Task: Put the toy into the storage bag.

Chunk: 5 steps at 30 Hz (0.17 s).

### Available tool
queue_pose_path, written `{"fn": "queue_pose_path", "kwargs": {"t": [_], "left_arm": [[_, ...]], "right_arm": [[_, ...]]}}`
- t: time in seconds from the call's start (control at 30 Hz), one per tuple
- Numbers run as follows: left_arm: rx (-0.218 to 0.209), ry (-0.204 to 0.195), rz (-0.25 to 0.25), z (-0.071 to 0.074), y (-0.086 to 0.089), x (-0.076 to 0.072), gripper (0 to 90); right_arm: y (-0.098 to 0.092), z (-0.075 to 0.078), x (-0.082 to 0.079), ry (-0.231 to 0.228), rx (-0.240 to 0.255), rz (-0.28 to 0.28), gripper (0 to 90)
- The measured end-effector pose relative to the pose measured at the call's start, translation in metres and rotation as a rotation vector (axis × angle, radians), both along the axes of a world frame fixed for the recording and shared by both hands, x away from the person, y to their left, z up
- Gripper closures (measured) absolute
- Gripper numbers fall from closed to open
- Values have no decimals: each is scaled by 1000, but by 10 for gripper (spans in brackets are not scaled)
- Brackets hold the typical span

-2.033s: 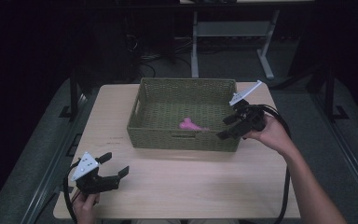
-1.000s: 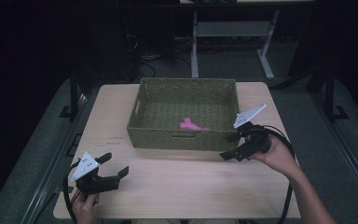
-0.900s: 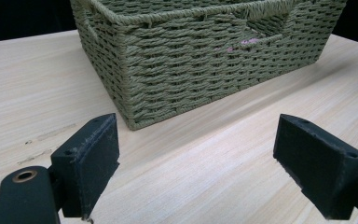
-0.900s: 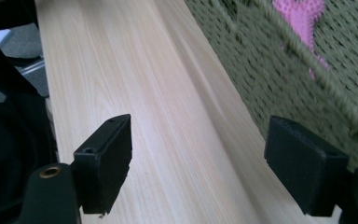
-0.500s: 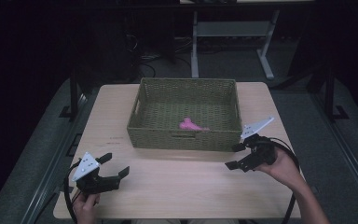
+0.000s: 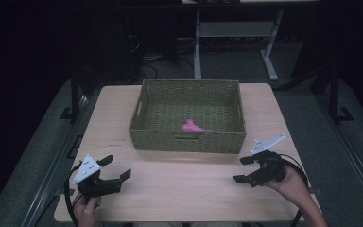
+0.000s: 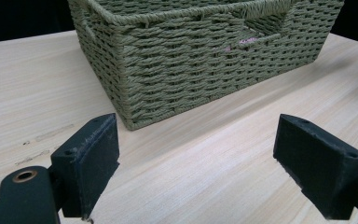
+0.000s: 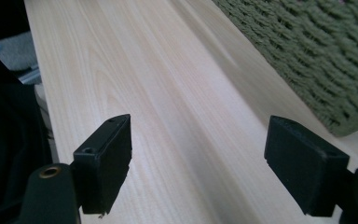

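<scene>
We note the pink object (image 6: 194, 126) lying centre frame inside the woven basket (image 6: 186, 140). Left gripper (image 6: 116, 169) lower left, right gripper (image 6: 242, 170) lower right: both spread, empty.

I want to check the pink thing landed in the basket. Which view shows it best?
The high view: it looks down into the basket and shows the whole pink thing lying on the bottom near the front wall. The left gripper view catches only slivers of pink through the handle opening. The right gripper view gives just the basket's outer wall.
</scene>
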<state>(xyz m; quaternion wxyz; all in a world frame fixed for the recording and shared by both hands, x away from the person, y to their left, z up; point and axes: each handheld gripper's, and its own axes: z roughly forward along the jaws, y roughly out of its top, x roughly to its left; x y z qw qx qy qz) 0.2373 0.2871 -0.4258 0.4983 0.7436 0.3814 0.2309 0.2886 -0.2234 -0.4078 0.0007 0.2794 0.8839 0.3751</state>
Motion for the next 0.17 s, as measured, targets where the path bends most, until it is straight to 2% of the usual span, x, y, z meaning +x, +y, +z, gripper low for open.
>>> {"fn": "queue_pose_path", "kwargs": {"t": [0.17], "left_arm": [[7, -2, -5, 0, -1, 1, 138]], "right_arm": [[-4, -11, -13, -29, 0, -37, 217]]}}
